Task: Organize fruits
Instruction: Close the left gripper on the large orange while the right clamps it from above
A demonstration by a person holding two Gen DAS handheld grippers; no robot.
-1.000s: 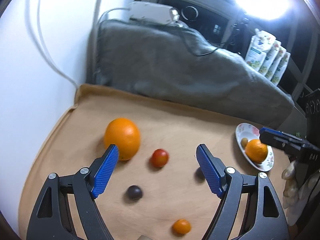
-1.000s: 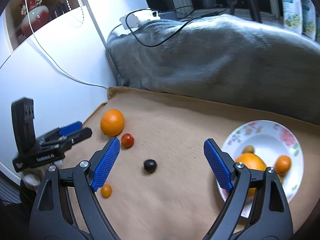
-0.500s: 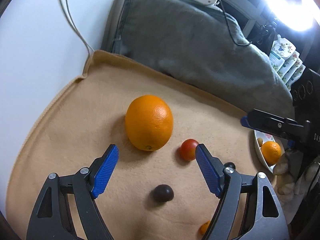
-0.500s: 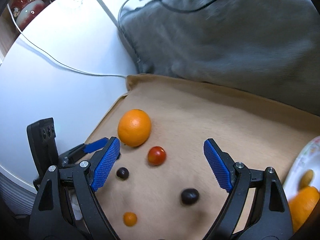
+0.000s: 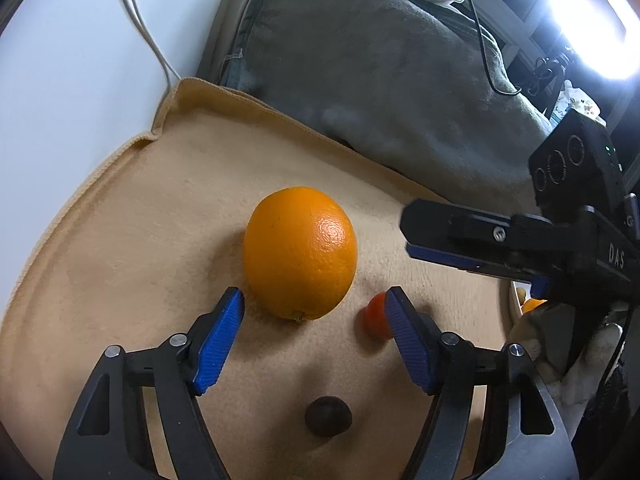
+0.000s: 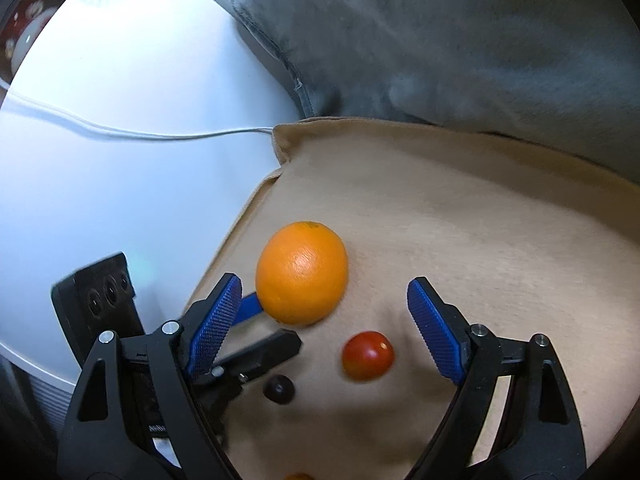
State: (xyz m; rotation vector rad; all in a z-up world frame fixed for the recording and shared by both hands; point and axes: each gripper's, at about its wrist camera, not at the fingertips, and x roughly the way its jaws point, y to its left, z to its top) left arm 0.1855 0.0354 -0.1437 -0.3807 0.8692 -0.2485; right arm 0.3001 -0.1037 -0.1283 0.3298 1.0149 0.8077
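Looks like the pick-up stage: the left gripper (image 5: 312, 312) is lining up on the big orange (image 5: 300, 252) sitting on the tan cloth (image 5: 120, 240). Its jaws have just been closing in but aren't touching yet; the orange sits just ahead of the tips, not between them. Next it probably needs to push forward, then squeeze. The right gripper (image 6: 324, 300) is wide apart and empty, near the cherry tomato (image 6: 368, 355).

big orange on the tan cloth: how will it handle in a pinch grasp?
The big orange is round and rests free on the tan cloth, so a nudge probably rolls it. Its rind looks firm and pebbled, likely grippy. It is almost as wide as the left gripper's gap, so clearance looks tight.
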